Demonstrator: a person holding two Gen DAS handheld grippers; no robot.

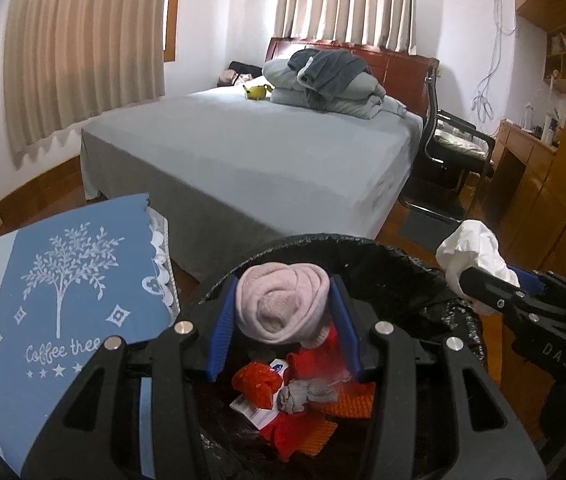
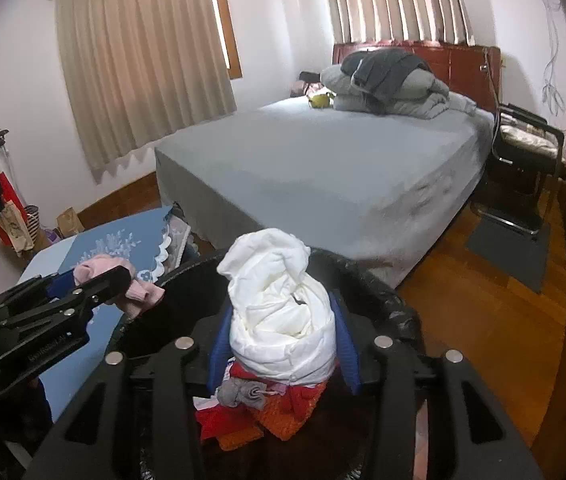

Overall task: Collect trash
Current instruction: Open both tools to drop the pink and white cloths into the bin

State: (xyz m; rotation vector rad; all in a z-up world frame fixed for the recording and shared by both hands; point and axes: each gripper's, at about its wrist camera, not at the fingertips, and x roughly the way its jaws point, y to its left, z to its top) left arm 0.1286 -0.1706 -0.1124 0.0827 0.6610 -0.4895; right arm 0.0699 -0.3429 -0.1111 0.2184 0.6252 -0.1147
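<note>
"Coffee tree" on blue cloth (image 1: 83, 280); "DAS" on right tongs (image 1: 483, 280).

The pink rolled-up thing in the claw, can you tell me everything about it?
The pink bundle looks like soft knitted cloth, maybe a sock, rolled into a tight swirl with one loose end hanging down. The left claw is shut on it, blue pads pressing both sides. It hangs over the open trash bin, which has a black bag liner, above red and orange scraps, touching only the claw.
</note>
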